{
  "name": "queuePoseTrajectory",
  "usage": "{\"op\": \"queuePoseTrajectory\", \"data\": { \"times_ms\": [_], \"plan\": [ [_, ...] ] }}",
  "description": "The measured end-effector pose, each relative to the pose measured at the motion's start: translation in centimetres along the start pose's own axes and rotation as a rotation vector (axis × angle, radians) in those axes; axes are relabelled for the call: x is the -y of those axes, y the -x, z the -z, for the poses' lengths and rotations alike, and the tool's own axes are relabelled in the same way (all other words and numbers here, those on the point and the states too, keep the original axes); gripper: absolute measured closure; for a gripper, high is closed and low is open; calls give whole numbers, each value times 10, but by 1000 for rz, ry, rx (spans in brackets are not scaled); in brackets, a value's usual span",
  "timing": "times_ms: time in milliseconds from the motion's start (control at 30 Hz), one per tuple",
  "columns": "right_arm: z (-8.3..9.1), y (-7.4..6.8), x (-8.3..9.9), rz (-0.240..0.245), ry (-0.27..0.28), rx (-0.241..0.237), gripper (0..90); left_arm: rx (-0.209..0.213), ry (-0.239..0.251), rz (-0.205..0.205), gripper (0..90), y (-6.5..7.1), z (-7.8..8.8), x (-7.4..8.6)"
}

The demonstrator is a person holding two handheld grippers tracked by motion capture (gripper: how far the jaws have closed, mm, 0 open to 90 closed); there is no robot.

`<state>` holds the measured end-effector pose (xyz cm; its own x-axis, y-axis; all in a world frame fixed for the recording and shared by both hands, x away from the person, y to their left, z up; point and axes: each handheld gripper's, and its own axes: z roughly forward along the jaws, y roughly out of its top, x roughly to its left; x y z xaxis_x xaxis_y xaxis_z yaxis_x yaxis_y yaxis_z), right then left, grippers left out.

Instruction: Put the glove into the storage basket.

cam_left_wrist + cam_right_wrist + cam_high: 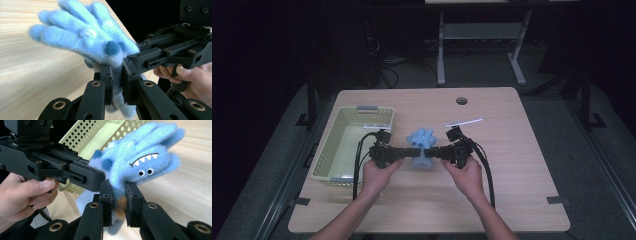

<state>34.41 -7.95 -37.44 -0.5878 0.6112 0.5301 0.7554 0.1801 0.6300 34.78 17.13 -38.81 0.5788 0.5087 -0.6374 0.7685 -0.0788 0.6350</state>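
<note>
1. So far, the fuzzy blue glove (422, 145) with a monster face is gripped from both sides, and by the look of it held just above the counter (512, 190), in front of the person and just right of the pale green basket (337, 172).
2. Judging from that, the pick-up is done; what seems left is carrying the glove to wherever it belongs. The basket beside it is a likely place, and nothing lies in the part of it that shows.
3. Left claw (116, 82): clenched on the glove, its pads pressing a fold of blue fabric at the cuff end, with the fingers of the glove fanning out above.
4. Right claw (117, 202): likewise clenched on the glove, pinching a bunch of fleece just under the toothy mouth and eyes, with a brownish patch showing between the pads.
5. Both claws meet almost nose to nose at the glove, each jaw pair narrowed to the thickness of the cloth.
</note>
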Motion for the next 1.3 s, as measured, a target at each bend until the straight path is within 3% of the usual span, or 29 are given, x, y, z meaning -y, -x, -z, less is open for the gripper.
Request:
{"op": "queuePoseTrajectory", "data": {
  "times_ms": [300,533,1300],
  "plan": [
    [-11,-13,-13,18,-10,-10,783,-21,13,2,808,-3,19,-4],
    [-19,-23,-22,36,-17,-13,782,-33,20,-19,808,-9,34,-6],
    [-64,-50,-46,65,-35,-65,782,-95,43,1,812,-30,83,-9]
  ]
}}
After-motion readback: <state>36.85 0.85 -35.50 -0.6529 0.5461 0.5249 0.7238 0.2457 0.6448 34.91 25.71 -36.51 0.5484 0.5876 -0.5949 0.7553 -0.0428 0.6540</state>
